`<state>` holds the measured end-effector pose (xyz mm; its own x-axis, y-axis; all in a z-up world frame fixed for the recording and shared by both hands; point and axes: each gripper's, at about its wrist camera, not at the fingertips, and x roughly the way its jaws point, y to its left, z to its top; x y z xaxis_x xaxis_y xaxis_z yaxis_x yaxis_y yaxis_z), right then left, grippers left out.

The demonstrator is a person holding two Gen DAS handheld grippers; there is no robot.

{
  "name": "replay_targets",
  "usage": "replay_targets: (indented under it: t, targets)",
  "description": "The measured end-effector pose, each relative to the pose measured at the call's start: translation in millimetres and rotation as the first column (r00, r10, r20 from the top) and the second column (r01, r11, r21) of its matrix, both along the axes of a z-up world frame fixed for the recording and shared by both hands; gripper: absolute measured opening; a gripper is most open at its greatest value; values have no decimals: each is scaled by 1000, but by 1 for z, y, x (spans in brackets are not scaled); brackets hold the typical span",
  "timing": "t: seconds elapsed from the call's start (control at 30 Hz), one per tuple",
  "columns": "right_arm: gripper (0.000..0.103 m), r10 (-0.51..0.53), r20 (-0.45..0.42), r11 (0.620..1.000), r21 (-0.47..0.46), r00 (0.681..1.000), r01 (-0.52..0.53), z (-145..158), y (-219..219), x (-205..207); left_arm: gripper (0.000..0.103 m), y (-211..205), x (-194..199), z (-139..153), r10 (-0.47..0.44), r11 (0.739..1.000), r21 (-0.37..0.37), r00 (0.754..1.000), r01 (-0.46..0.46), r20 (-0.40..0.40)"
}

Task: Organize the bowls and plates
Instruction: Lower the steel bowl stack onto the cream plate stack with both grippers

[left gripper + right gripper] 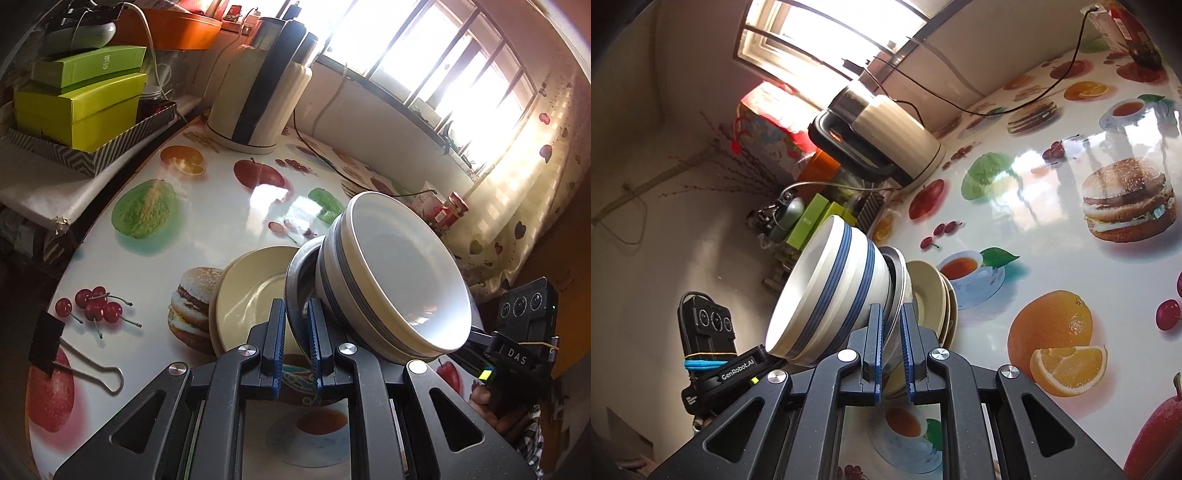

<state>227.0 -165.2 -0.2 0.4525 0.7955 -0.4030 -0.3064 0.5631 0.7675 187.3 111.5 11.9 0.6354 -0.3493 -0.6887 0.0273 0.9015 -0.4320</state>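
A white bowl with blue stripes (399, 273) sits nested in a metal plate (297, 280). Cream plates (251, 295) are stacked on the fruit-print table right beneath them. My left gripper (296, 317) is shut on the near rim of the metal plate. My right gripper (893, 325) is shut on the opposite rim of the same metal plate (897, 284). The striped bowl (831, 291) and the cream plates (934, 295) also show in the right wrist view. The other gripper's body shows at each view's edge.
A cream electric kettle (258, 92) with a black cord stands at the back of the table (207, 206). Green boxes (77, 107) sit in a patterned tray at the left. A binder clip (74, 350) lies near the left edge. Red jars (450, 210) stand by the curtain.
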Motion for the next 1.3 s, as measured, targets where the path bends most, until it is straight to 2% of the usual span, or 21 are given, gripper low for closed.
replay_targets:
  t: [0.87,1.3]
  targets:
    - [11,41,-35,999,-29,999,-42,-12,21,23,12,16,8,-18,38,999,-1,998,-38,-47]
    - [12,37,-42,999,-37,998,-39,-15,22,26,12,15,8,-17,34,999,2,999,-34,-42]
